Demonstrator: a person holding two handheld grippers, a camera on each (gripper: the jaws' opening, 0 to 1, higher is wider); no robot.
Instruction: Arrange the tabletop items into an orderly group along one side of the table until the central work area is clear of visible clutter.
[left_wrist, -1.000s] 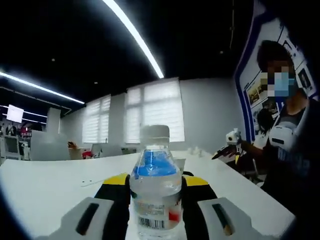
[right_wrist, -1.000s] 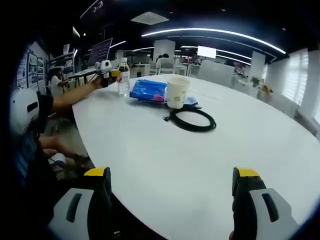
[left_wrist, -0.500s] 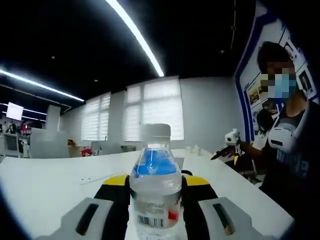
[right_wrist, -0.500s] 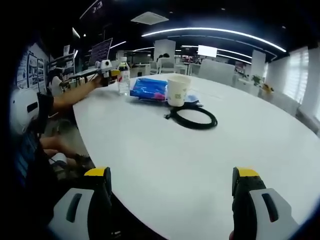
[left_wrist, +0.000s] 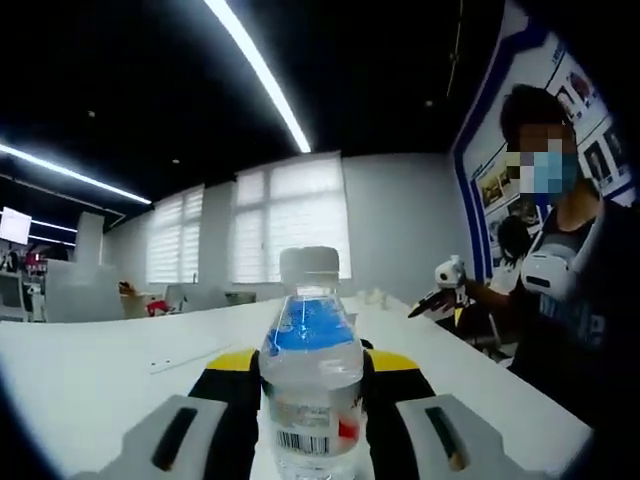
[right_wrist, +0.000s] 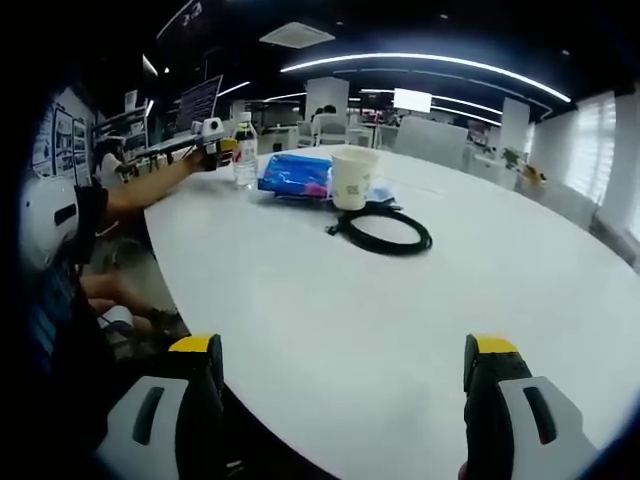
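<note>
Left gripper (left_wrist: 312, 385) is clamped on the bottle (left_wrist: 312, 375): both jaws press its sides, bottle upright on the table (left_wrist: 80, 370), white cap on, blue label, barcode facing the camera. The bottle blocks most of the left gripper view's centre; behind it only a pale cup edge shows, too hidden to say more. To the right of it the person (left_wrist: 560, 290) sits at the table edge.

In the right gripper view the right gripper (right_wrist: 340, 400) hangs over the near table edge, jaws spread wide with nothing between them. Far side of the table (right_wrist: 420, 320): bottle (right_wrist: 245, 155) near the left edge, with the left gripper (right_wrist: 222, 148) on it. Just beside it lies a blue packet (right_wrist: 295, 175), then a paper cup (right_wrist: 352, 178) touching or overlapping the packet's right end, can't tell which. A black cable coil (right_wrist: 385, 232) lies flat in front of the cup, nearer the table centre. The stretch between the right gripper and the coil is bare tabletop. Office desks and chairs sit behind the table.
</note>
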